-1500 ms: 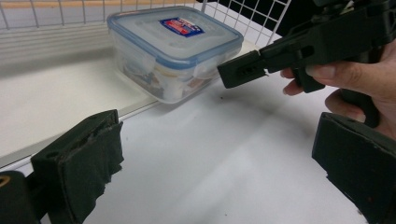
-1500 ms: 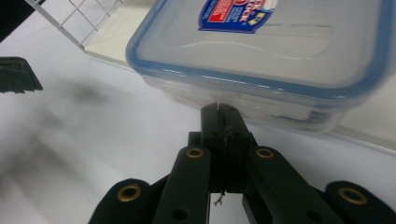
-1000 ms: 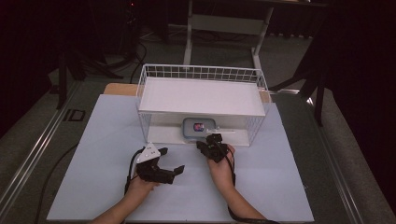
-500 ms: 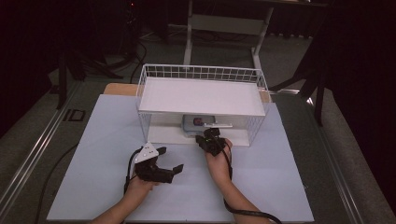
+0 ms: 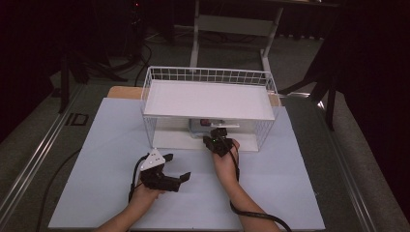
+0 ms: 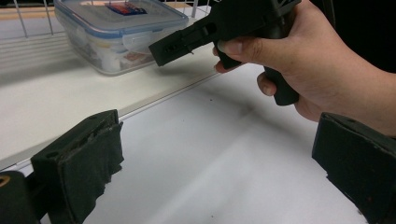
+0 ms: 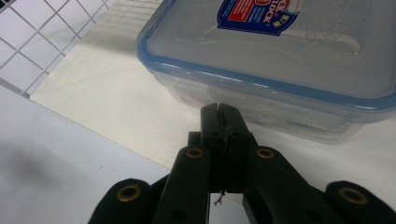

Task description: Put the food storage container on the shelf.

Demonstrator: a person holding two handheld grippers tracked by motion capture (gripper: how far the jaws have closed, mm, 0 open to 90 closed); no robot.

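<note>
Reaching under the white shelf board of the white wire basket rack [image 5: 261, 129], the right gripper [image 7: 219, 112] has its jaws pressed together on nothing, tips just short of the clear plastic food box with the blue-rimmed lid [image 7: 280, 60]. That box sits on the rack's lower board. The left gripper [image 6: 210, 158] rests over the pale table [image 5: 96, 154], jaws wide.

The high view is dim, with dark surroundings and only the white-topped desk [image 5: 290, 183] lit from above. Both gripper views are brighter, softly blurred up close, with faint shadows.
</note>
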